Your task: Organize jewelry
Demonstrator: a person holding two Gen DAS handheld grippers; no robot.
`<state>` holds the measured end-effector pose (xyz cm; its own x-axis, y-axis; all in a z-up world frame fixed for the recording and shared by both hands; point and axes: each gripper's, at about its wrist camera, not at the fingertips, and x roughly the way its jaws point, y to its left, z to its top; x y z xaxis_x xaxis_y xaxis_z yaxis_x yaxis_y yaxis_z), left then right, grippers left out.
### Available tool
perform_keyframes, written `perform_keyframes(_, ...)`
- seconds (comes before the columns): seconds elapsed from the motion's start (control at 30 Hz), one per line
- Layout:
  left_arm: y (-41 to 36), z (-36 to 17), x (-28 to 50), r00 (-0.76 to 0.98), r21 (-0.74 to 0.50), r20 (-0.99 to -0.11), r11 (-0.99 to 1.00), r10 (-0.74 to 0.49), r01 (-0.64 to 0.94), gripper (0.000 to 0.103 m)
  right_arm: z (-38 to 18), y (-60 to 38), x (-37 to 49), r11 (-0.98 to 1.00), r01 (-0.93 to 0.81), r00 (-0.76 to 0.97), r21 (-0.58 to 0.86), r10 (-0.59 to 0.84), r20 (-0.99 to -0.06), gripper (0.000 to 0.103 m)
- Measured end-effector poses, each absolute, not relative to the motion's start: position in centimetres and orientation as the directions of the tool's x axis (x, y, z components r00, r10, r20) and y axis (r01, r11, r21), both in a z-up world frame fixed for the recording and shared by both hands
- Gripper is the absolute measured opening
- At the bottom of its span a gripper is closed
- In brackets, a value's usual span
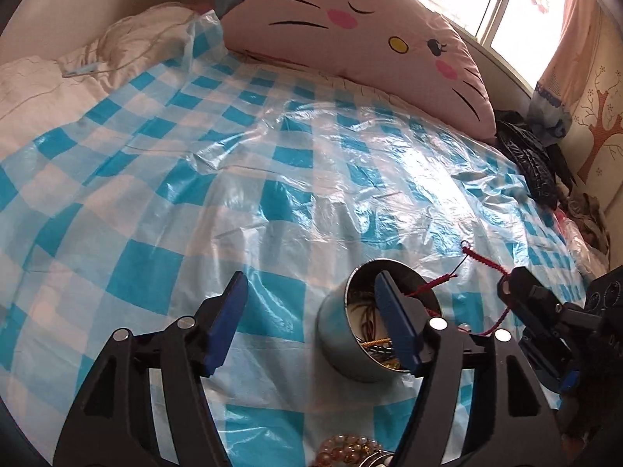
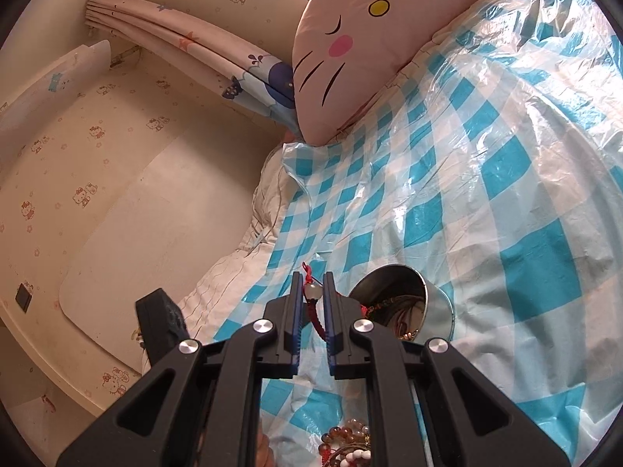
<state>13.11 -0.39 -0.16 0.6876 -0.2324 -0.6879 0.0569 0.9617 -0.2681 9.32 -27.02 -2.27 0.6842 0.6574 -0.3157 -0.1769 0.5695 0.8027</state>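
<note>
Bedding under a blue-and-white checked plastic sheet (image 1: 249,179) fills both views, with a pink cat-face cushion (image 1: 362,39) at its far edge against wallpaper printed with small cat figures, and no writing can be read anywhere. On the sheet stands a round metal tin (image 1: 350,342) holding tangled chains, with beaded bracelets (image 1: 348,453) lying near it. The left gripper (image 1: 311,299) is spread with nothing between its fingers, while the right gripper (image 2: 312,292) pinches a red braided cord bracelet (image 2: 316,313) with a pale bead beside the tin.
</note>
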Motion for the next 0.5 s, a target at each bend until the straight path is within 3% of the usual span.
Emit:
perform_keyframes(0.03,0.0,0.2,12.8,0.702,-0.252,-0.681,0.967,-0.207,0.041,0.071,-2.5,-26.5,9.9,0.606,-0.159,0.676,0.779,0.642,-0.362,0.029)
perform_keyframes(0.1,0.5,0.8,12.1,0.72,-0.207,-0.675,0.978,-0.16,0.023,0.075,-2.9,-25.7,10.4,0.703,-0.115,0.69,0.702,0.565,-0.452,0.05)
perform_keyframes(0.23,0.7,0.6,10.3,0.732,-0.119,-0.675,0.993,-0.091,0.013,0.086,-3.1,-26.0,9.7,0.774,-0.071,0.715,0.629,0.479,-0.509,0.05)
perform_keyframes(0.5,0.4,-0.7,5.4,0.706,-0.029,-0.706,0.998,-0.062,0.059,0.087,-1.5,-28.1,3.2,0.824,0.0,0.774,0.566,0.358,-0.522,0.06)
